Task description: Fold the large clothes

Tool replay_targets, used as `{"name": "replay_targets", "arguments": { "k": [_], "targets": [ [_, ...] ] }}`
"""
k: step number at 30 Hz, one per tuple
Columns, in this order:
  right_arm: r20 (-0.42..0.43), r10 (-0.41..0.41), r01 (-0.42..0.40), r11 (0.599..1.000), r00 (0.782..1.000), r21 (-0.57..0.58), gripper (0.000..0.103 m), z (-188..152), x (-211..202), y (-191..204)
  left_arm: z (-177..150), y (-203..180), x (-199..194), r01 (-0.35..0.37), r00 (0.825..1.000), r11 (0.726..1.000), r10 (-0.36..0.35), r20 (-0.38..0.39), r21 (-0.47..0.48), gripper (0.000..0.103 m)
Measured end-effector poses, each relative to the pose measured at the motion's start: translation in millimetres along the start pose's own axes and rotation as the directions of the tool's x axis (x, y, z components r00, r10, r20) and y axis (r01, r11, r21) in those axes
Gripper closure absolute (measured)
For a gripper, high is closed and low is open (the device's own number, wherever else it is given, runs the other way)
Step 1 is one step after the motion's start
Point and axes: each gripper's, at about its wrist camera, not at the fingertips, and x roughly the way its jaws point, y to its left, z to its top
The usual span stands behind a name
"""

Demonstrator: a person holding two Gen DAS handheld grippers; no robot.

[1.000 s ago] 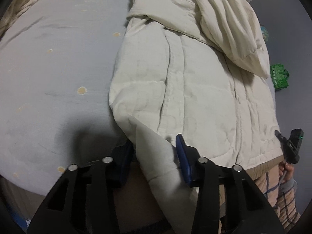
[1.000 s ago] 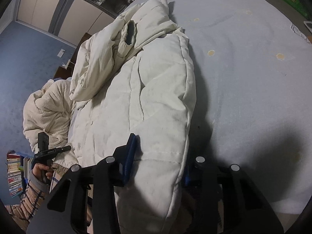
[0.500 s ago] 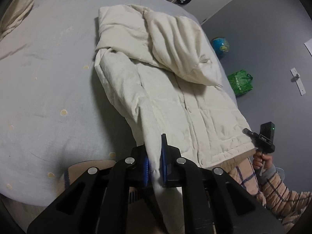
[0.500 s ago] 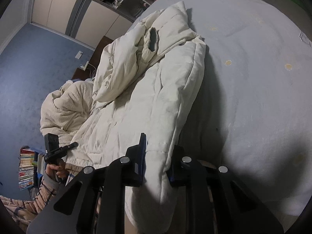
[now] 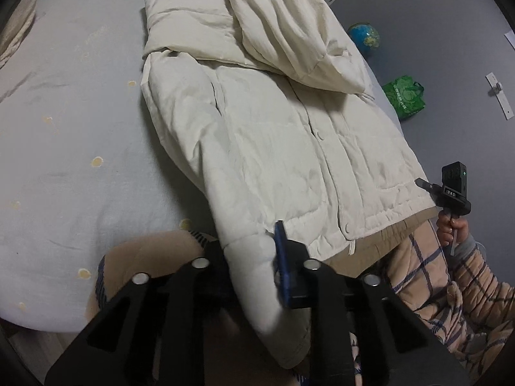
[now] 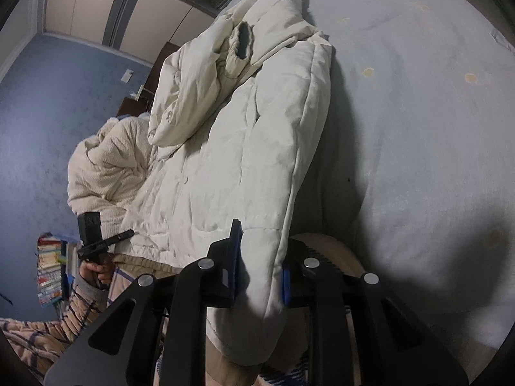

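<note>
Both claws, left [image 5: 251,267] & right [image 6: 259,267], pinching jacket [image 5: 273,135] hem; collar far, lengthwise on bed [image 5: 64,128].

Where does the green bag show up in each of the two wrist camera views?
Left wrist view: the green bag lies on the floor at the right, past the edge of the bed and just below the globe.
Right wrist view: it is not in this picture.
Shared landmark: the cream jacket spread on the bed, near the centre of both views.
</note>
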Motion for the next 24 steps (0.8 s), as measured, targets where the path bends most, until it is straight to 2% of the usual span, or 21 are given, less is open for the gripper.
{"name": "replay_targets", "arguments": {
  "k": [2, 4, 7, 11, 17, 24],
  "targets": [
    [-0.009, -0.009, 0.009, 1.0, 1.0, -0.013, 0.086, 0.6, 0.1, 0.9, -0.4, -2.0, -1.7, 0.002, 1.0, 1.0, -0.002, 0.01, 0.011, 0.089],
    [0.002, 0.02, -0.02, 0.999, 1.0, -0.027, 0.087, 2.4, -3.4, 4.1, 1.5, -2.9, -5.1, 0.027, 0.999, 1.0, -0.027, 0.03, 0.004, 0.091],
    [0.052, 0.12, -0.119, 0.993, 0.991, -0.026, 0.09, 10.2, -11.7, 11.3, 7.9, -6.5, -13.1, 0.07, 0.996, 0.997, -0.07, 0.06, -0.01, 0.092],
    [0.113, 0.24, -0.237, 0.971, 0.964, -0.039, 0.091, 28.7, -19.7, 28.3, 25.0, -13.7, -34.2, 0.132, 0.983, 0.991, -0.131, 0.13, 0.005, 0.093],
    [0.177, 0.334, -0.327, 0.943, 0.926, -0.066, 0.091, 63.6, -27.2, 53.0, 50.5, -12.5, -65.8, 0.168, 0.952, 0.986, -0.167, 0.256, 0.017, 0.093],
    [0.28, 0.423, -0.425, 0.903, 0.862, -0.054, 0.091, 112.6, -32.3, 65.4, 86.1, -1.3, -93.4, 0.191, 0.902, 0.981, -0.174, 0.394, -0.006, 0.093]
  ]
}}
